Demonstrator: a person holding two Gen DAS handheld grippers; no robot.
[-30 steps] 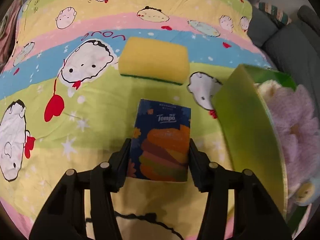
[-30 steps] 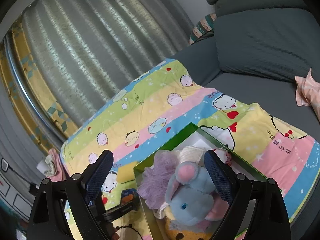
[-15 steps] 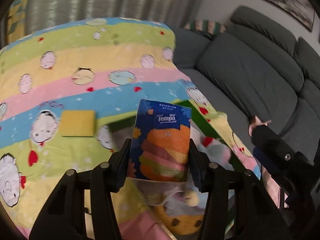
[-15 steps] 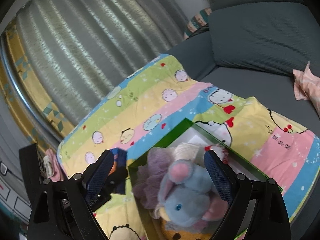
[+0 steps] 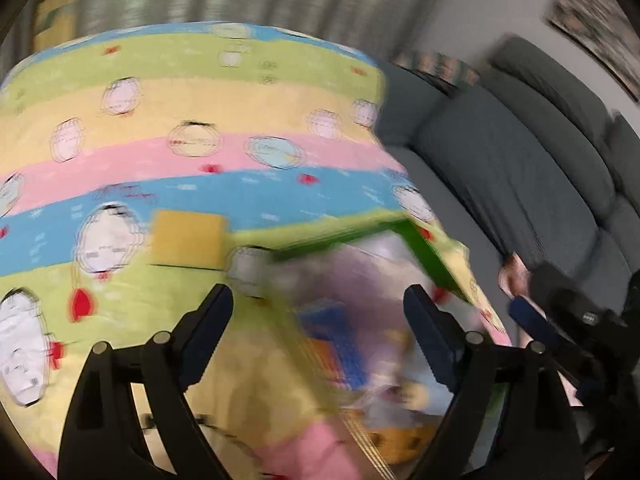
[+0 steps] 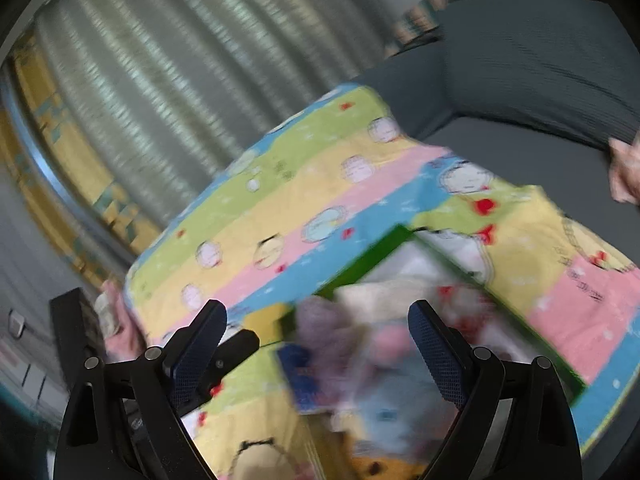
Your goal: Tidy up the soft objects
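Both views are motion-blurred. My left gripper (image 5: pixel 316 308) hovers over the green box (image 5: pixel 424 248), its jaws opening wide and touching nothing. The blue tissue pack (image 5: pixel 332 344) shows as a smear below the jaws, inside the box's near-left corner among the plush toys (image 5: pixel 400 392). A yellow sponge (image 5: pixel 188 240) lies on the striped blanket (image 5: pixel 240 160), left of the box. My right gripper (image 6: pixel 316 320) is open and holds nothing, above the same box (image 6: pixel 360 264). From there I see the tissue pack (image 6: pixel 300 376) beside a purple puff (image 6: pixel 320 320) and a blue plush (image 6: pixel 384 404).
The cartoon blanket (image 6: pixel 300 200) covers a grey sofa (image 5: pixel 500 160). A pink cloth (image 6: pixel 624 168) lies on the seat at the right. Grey curtains (image 6: pixel 140 80) hang behind. The right gripper's body (image 5: pixel 560 320) sits close on the right of the left wrist view.
My left gripper rose and swung over the green box with the tissue pack, then its jaws spread and the pack dropped into the box. The right gripper shifted slightly, still open.
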